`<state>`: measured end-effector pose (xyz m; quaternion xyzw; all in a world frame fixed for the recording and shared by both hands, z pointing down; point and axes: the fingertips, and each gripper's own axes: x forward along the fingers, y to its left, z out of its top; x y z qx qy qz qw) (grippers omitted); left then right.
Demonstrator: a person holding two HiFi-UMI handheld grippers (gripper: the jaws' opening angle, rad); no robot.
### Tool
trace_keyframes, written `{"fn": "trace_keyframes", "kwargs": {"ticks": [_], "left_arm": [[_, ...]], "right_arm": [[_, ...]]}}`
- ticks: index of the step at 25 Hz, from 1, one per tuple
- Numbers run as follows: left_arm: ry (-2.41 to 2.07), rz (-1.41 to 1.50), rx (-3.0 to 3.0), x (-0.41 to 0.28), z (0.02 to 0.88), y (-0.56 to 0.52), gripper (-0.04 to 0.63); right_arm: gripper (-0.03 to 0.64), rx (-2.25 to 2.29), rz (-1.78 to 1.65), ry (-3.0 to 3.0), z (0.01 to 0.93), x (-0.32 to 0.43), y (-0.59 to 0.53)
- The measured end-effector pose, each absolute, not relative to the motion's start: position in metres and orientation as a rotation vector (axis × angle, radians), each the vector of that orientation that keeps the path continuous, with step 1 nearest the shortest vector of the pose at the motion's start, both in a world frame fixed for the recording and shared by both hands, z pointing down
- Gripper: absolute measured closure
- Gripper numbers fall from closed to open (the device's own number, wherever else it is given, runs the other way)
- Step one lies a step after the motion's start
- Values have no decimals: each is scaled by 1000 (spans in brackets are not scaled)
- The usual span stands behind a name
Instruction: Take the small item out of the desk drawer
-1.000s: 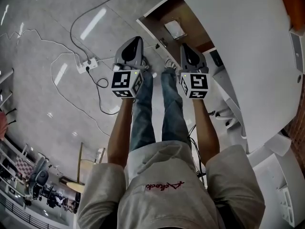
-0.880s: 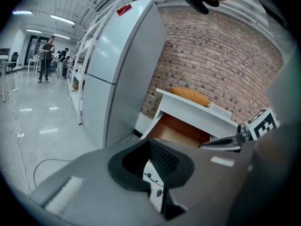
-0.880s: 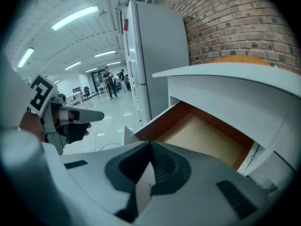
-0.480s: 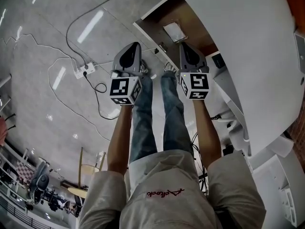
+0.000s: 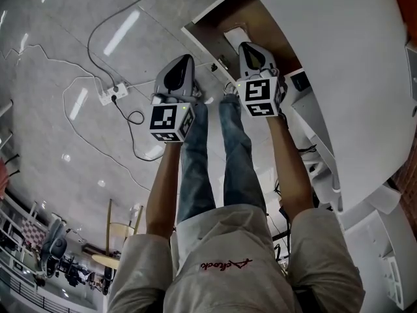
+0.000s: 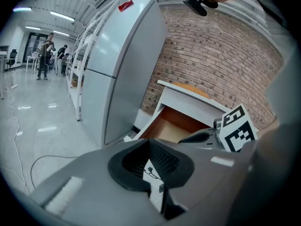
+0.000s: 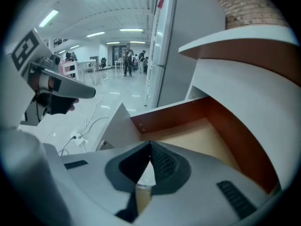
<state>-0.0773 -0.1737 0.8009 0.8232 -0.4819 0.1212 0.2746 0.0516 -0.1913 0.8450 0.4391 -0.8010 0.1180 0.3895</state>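
Note:
The desk drawer (image 5: 212, 23) stands pulled out at the top of the head view, its brown floor bare apart from a small white item (image 5: 232, 36). My right gripper (image 5: 244, 44) reaches over the drawer's front edge with its tip just short of that item and its jaws shut, holding nothing. In the right gripper view the drawer floor (image 7: 197, 135) lies straight ahead of the shut tips (image 7: 150, 143). My left gripper (image 5: 184, 59) hangs over the floor, left of the drawer front; its jaws (image 6: 149, 140) meet at the tip and are empty.
The white desk top (image 5: 326, 44) overhangs the drawer on the right. A power strip (image 5: 112, 91) with trailing cables lies on the floor to the left. The person's legs (image 5: 195, 155) stand below the grippers. A tall grey cabinet (image 6: 117, 65) and a brick wall (image 6: 211, 55) are behind the desk.
My right gripper has moved up the picture, over the drawer's front edge towards the white item, and has rolled. The left gripper has hardly shifted.

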Motion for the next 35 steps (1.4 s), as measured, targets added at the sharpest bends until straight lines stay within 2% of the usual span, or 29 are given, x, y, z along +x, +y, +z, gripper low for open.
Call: {"fn": "trace_keyframes", "kwargs": {"ticks": [8,18,19,21,22,25,35], "left_arm": [[-1294,317,2221,-75,797,-177,586],[-1291,315,2218,-75,800,-178,586],[-1291,315,2218,-75,801,-178,586],[-1288,316,2219,-76,801,-178,586],[-1286,317,2221,-77,801,-179,586],[-1282,322,2226,-78,802,-180,586],[-1274,331,2230,-79,804,-179,586]], "right_arm": [[606,970,161,-1956,863,55,-206],[603,945,288,-1920,894,57,-224],[597,947,319,-1907,898,59,-225],[514,950,367,-1883,904,60,-227],[504,951,381,-1877,907,60,-229],[485,963,395,-1857,916,62,-237],[485,970,508,-1837,942,66,-248]]}}
